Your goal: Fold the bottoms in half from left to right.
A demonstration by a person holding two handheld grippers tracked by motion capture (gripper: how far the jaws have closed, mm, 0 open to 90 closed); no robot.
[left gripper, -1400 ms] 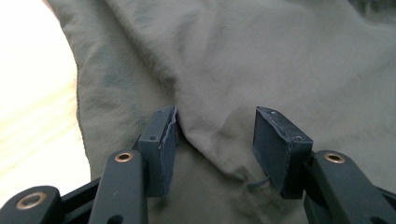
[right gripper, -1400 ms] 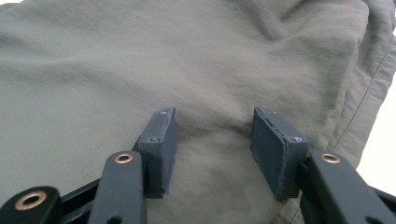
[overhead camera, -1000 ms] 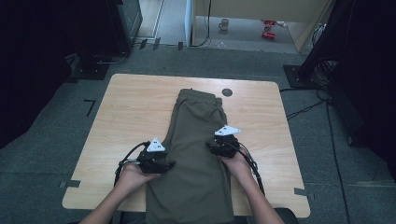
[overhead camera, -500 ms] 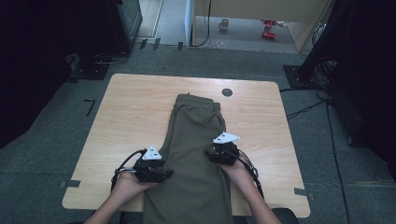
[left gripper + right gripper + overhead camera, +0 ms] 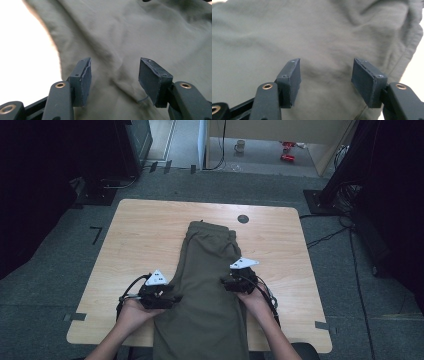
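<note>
One pair of olive-green trousers (image 5: 205,295) lies folded lengthwise down the middle of the wooden table (image 5: 135,240); its near end hangs over the table's 6 o'clock edge between the person's forearms, and its far end, gathered and wrinkled, reaches toward 12 o'clock, stopping short of a small dark round disc (image 5: 243,218); the cloth is soft, matte and creased, with a seam running along its right border. Two grippers work it: the left gripper (image 5: 115,75) sits at the trousers' 9 o'clock edge, jaws parted with cloth beneath and nothing pinched; the right gripper (image 5: 325,75) sits at the 3 o'clock edge, its jaws having just been opening, pads clear of the fabric under them. Bare tabletop flanks the trousers on both sides, wider at 9 o'clock; more lies free beyond the far end.
</note>
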